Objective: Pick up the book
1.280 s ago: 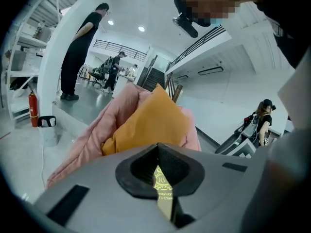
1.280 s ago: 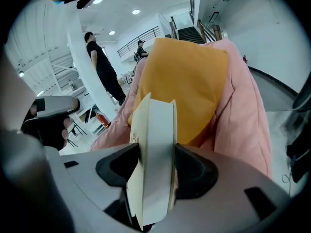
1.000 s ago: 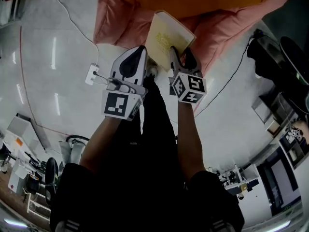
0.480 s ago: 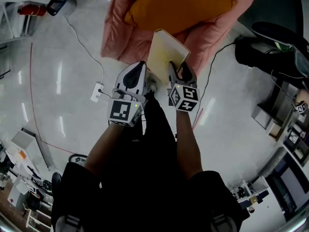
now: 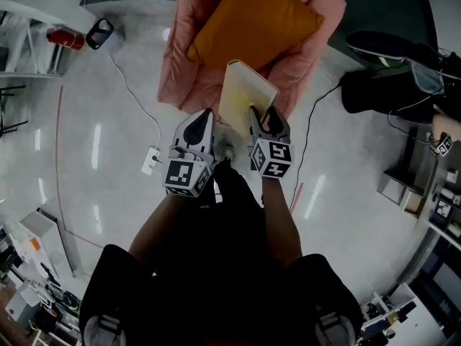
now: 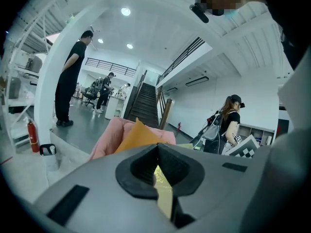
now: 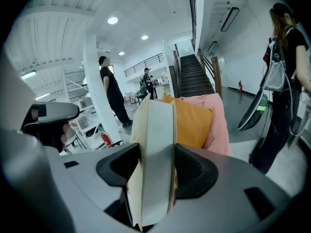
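Head view: the person stands on a pale, shiny floor (image 5: 108,121) in front of a pink soft seat (image 5: 186,63) with an orange cushion (image 5: 252,20) lying on it. The right gripper (image 5: 263,114) holds the book (image 5: 243,92) by its lower end. The book has a cream cover, and it is up in the air over the front edge of the seat. It rests on nothing, as far as I can see. The left gripper (image 5: 205,117) is just beside the book's lower left corner, and from here it does not seem to hold it.

Left gripper view: the jaws of the left gripper (image 6: 156,152) meet at their tips and nothing is pressed between them. Behind the tips a narrow yellow strip shows through the gap. I think this is the cover of the book (image 6: 163,188), which is beside the gripper. The orange cushion (image 6: 138,135) and the pink seat (image 6: 109,135) lie ahead.

Right gripper view: the right gripper (image 7: 155,164) is clamped on the book (image 7: 155,140). Both pads press on its covers, and the pale block of pages stands upright between them. The cushion (image 7: 192,123) is behind it.

In my judgement the picking up is almost done, because the book is grasped firmly and is clear of the seat. What is left is only to keep the grasp steady and bring the book to a stable height.
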The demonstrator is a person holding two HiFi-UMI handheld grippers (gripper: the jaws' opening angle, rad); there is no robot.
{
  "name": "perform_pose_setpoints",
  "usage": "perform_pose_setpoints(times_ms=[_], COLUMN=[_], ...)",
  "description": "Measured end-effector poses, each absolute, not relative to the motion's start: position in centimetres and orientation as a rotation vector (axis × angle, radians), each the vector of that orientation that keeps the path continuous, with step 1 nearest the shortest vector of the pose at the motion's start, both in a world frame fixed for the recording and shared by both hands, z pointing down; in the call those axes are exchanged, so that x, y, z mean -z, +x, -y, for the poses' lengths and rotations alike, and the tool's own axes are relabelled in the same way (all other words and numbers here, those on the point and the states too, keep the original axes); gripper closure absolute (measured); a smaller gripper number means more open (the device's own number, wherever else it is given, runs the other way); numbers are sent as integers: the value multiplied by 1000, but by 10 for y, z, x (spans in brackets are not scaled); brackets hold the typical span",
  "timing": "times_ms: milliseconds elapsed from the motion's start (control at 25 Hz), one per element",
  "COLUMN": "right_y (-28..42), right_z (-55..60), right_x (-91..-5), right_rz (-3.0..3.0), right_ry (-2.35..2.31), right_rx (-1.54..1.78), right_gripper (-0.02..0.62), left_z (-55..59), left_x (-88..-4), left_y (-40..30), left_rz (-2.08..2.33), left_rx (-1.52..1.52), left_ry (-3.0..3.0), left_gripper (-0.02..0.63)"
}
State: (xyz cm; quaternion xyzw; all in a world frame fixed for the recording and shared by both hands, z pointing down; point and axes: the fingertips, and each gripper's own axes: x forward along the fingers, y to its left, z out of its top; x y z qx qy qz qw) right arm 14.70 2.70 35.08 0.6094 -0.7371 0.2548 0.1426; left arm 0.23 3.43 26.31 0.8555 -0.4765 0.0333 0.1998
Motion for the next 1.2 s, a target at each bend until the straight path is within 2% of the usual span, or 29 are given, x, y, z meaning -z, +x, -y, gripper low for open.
perform_pose_setpoints(times_ms=[640, 1200], right_y=[161, 133], right_z=[-100, -123], right_x=[-242, -200], right_rz=[2291, 2256], right_ry=[1767, 1839], right_rx=[-545, -474], right_gripper=[360, 360], left_z=[-103, -109], left_x=[-191, -165], left_y=[15, -30], left_rz=[1409, 1362], left_rx=[-4, 8], left_ry=[2422, 2459], left_gripper=[598, 598])
